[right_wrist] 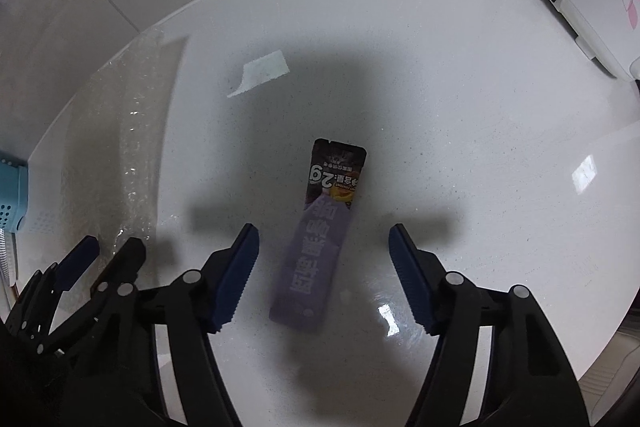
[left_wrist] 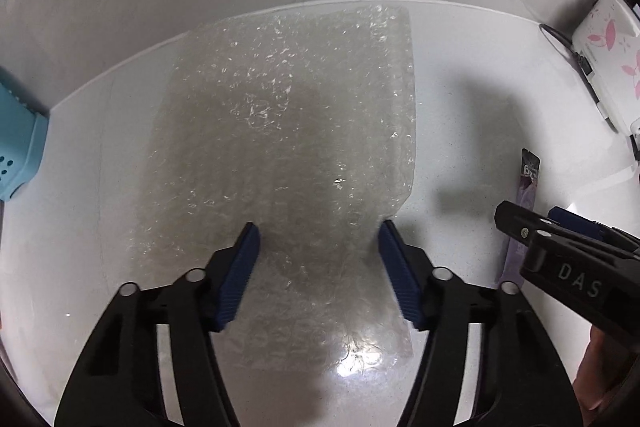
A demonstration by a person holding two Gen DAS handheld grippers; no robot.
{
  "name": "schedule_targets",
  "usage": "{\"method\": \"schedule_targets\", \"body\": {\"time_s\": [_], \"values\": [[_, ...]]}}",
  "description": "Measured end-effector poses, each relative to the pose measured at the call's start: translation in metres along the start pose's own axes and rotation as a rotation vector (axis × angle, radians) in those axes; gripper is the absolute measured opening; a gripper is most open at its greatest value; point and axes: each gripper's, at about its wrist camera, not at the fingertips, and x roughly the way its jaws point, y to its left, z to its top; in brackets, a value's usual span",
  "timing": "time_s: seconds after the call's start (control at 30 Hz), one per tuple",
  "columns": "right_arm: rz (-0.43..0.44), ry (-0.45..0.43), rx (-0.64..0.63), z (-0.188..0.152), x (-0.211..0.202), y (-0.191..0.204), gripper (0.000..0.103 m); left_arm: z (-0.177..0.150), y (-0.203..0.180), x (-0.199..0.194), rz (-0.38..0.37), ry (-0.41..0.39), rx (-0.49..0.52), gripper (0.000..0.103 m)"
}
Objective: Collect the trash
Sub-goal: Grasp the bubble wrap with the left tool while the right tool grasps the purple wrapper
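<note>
Clear, crinkled bubble-wrap sheet (left_wrist: 280, 163) is lying flat on the white speckled bench (right_wrist: 440, 115), and the left tongs (left_wrist: 318, 267) are straddling its near end, pads partly spread and not visibly pinching it. Just beside it, the right tongs (right_wrist: 322, 275) are hovering half-spread around the long purple snack sachet (right_wrist: 316, 247), pads apart from its edges (a white paper scrap (right_wrist: 262, 71) is lying farther back). Nothing looks collected yet: all 3 pieces are waiting, and no bin is showing.
</note>
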Motion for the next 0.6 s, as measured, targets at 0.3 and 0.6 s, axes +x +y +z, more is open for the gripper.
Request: {"method": "schedule_targets", "body": {"time_s": [0.3,0.6], "values": [[-0.032,0.011,-0.014,-0.006,-0.004,0.012,0.022,0.002,0.006,-0.006,-0.042,0.01,-0.006,0.016],[-0.008,-0.029,-0.021,-0.004,-0.016,0.0,0.006,-0.004,0.008,-0.019,-0.036,-0.037,0.009,0.009]]}}
